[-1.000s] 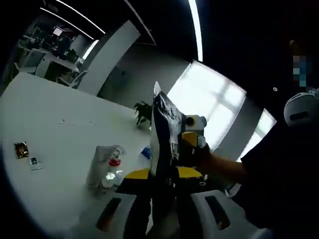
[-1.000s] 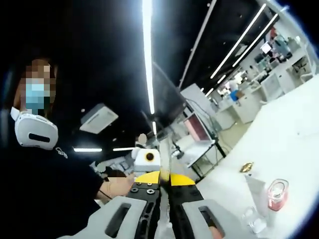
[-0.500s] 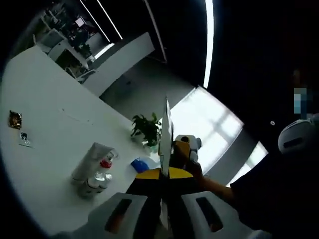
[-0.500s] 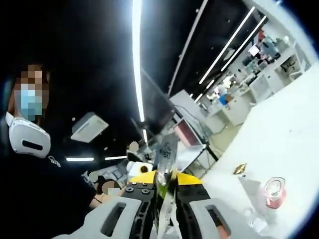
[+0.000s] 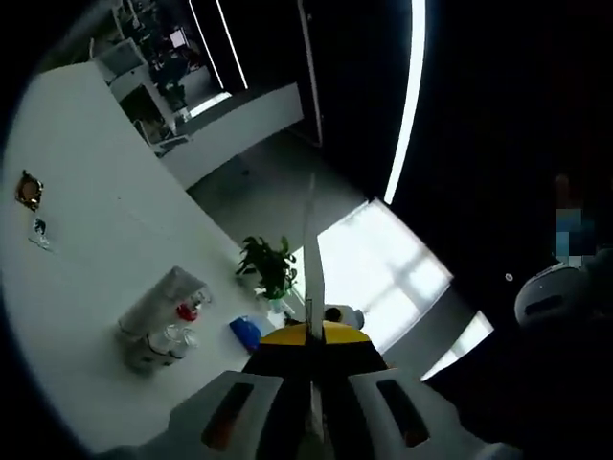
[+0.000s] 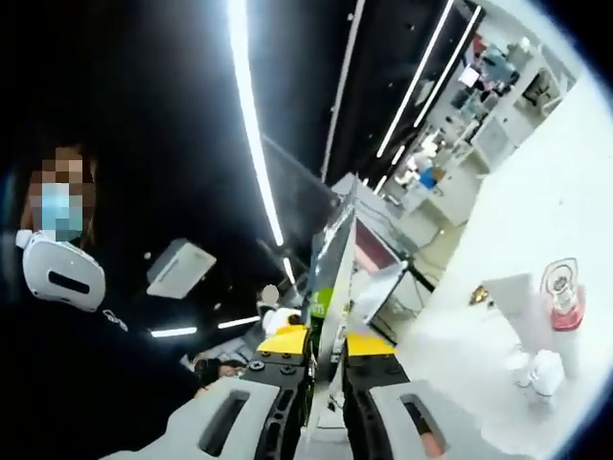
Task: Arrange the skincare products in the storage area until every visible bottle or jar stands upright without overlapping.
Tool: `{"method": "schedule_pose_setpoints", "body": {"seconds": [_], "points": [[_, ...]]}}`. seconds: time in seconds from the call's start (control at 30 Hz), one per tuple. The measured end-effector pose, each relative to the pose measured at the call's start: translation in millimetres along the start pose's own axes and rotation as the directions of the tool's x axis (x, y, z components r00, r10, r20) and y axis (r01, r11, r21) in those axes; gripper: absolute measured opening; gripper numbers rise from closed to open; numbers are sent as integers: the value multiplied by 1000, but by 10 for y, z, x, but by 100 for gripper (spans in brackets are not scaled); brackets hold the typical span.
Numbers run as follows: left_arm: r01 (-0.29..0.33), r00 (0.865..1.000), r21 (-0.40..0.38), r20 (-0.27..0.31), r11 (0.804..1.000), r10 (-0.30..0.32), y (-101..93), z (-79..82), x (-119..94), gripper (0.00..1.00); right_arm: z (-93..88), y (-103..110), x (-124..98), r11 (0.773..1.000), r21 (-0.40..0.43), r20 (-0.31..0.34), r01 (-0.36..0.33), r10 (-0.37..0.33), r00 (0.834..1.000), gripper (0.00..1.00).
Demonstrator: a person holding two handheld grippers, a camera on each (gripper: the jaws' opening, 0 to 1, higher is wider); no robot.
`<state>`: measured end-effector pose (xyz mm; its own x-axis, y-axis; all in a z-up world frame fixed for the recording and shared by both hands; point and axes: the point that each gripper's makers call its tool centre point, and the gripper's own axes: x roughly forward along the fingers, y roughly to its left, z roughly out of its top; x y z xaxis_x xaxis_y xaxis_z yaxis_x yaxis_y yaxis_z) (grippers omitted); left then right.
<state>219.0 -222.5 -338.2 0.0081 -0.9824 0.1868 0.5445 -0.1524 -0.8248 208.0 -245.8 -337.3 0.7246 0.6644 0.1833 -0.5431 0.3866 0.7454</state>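
A thin flat sachet point(image 5: 310, 251) stands edge-on between the jaws of my left gripper point(image 5: 311, 337), which is shut on it. My right gripper point(image 6: 329, 337) is shut on the same sachet point(image 6: 331, 268), held up in the air well above the white table point(image 5: 67, 278). Each gripper faces the other across the sachet: the right one point(image 5: 342, 316) shows just behind it in the left gripper view. On the table stands a clear storage holder point(image 5: 153, 309) with a red-capped bottle point(image 5: 188, 311) and clear bottles point(image 5: 163, 340). In the right gripper view they appear as a pink-topped bottle point(image 6: 561, 292) and small clear bottles point(image 6: 534, 366).
A blue object point(image 5: 243, 333) and a potted plant point(image 5: 267, 268) lie past the holder. A small gold packet point(image 5: 30, 189) and a tiny item point(image 5: 38, 231) sit far left on the table. A person in dark clothes point(image 6: 67, 383) is close behind the grippers.
The sachet has turned from showing its printed face to edge-on in the left gripper view. Both views have tilted further upward, and the table items have slid toward the edges.
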Motion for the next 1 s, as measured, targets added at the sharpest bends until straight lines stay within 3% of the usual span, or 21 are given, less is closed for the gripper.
{"method": "schedule_pose_setpoints", "body": {"seconds": [0.07, 0.27, 0.37, 0.53, 0.67, 0.83, 1.0], "points": [[0, 1000, -19, 4, 1000, 0, 0, -6, -12, 0, 18, 31, -2, 1000, 13, 19, -14, 14, 1000, 0], [-17, 1000, -30, 12, 999, 17, 28, -28, -22, 0, -3, -2, -7, 1000, -3, 35, 24, -23, 999, 0], [-49, 999, 2, 5, 999, 49, 76, -78, -45, 0, -62, -49, -22, 999, 23, 29, 44, -45, 999, 0], [-49, 998, -42, 29, 998, 50, 111, -111, -118, 14, -174, -95, -41, 997, 36, 15, 62, -62, 998, 0], [-73, 997, -58, 20, 996, 74, 173, -197, -207, 16, -329, -148, -39, 993, 90, 9, 78, -79, 997, 0], [-173, 985, -39, -11, 984, 173, 358, -329, -412, 6, -579, -261, 19, 980, 156, -17, 126, -125, 992, 0], [-248, 969, -16, -17, 969, 248, 504, -353, -563, 0, -756, -360, 96, 963, 205, -42, 175, -170, 984, 0]]}}
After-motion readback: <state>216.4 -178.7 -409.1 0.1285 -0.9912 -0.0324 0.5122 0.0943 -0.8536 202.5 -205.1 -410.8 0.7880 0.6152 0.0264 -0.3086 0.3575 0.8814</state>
